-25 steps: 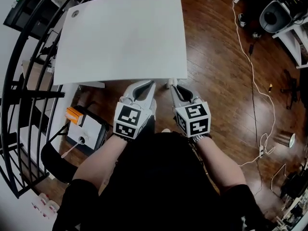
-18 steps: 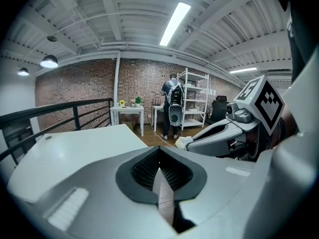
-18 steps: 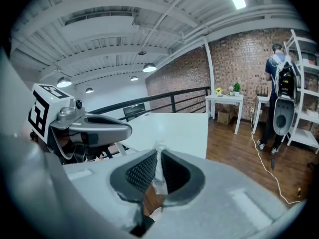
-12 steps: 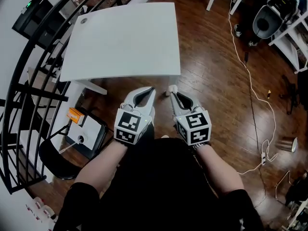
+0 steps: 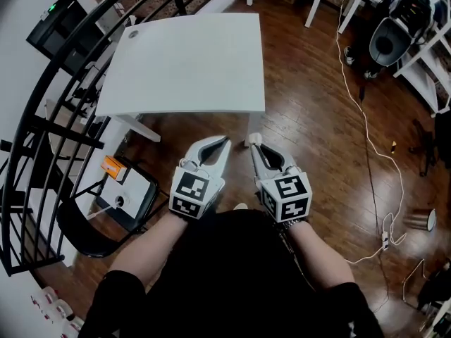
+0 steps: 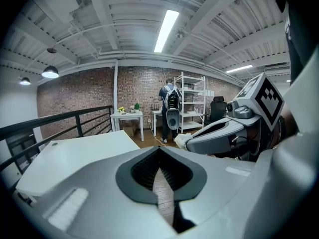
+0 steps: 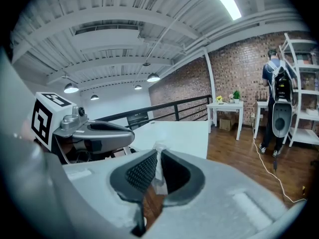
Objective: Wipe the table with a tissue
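- Right gripper view: the right gripper (image 7: 158,152) is clamped on the tissue (image 7: 159,166), a thin white strip pinched flat between its jaws.
- The strip's long axis runs along the jaws. Its short free end pokes out past the jaw ends, toward the table (image 7: 174,133).
- Left gripper (image 6: 159,151): jaws together with nothing between them, held just beside the right one.
- Head view: both grippers hang over the floor (image 5: 317,118), near the table's front edge but apart from it. I judge that wiping has not begun.
- Risk: so little tissue shows beyond the jaw ends that the hard ends may scrape the top instead.
- Risk: dragging could pull the thin strip out of the pinch.
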A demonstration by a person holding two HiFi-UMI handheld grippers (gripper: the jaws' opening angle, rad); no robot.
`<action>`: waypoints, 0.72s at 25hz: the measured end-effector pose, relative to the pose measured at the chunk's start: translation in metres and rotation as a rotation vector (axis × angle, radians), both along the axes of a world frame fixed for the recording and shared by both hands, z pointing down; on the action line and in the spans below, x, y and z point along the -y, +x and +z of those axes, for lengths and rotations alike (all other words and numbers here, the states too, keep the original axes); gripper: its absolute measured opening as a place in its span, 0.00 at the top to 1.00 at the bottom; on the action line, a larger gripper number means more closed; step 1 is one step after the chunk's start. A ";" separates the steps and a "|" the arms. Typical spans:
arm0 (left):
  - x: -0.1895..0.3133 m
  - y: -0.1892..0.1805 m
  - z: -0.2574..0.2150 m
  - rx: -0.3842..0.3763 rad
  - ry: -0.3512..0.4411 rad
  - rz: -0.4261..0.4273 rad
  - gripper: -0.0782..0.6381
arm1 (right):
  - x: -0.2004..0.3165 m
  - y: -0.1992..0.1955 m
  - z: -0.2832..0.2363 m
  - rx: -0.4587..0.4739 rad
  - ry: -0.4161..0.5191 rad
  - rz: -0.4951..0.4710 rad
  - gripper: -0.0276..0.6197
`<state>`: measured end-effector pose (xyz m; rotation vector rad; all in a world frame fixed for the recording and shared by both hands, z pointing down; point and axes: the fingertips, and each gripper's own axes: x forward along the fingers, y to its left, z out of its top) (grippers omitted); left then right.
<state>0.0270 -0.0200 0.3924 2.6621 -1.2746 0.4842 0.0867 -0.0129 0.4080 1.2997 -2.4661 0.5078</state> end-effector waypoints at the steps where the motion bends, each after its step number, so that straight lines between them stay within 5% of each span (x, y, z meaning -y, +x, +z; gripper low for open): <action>1: -0.002 -0.002 -0.001 -0.002 0.001 -0.002 0.87 | -0.002 -0.002 -0.003 0.002 0.005 -0.003 0.93; 18: -0.006 -0.067 -0.026 -0.036 0.035 0.034 0.87 | -0.011 -0.072 -0.040 0.013 0.073 0.019 0.93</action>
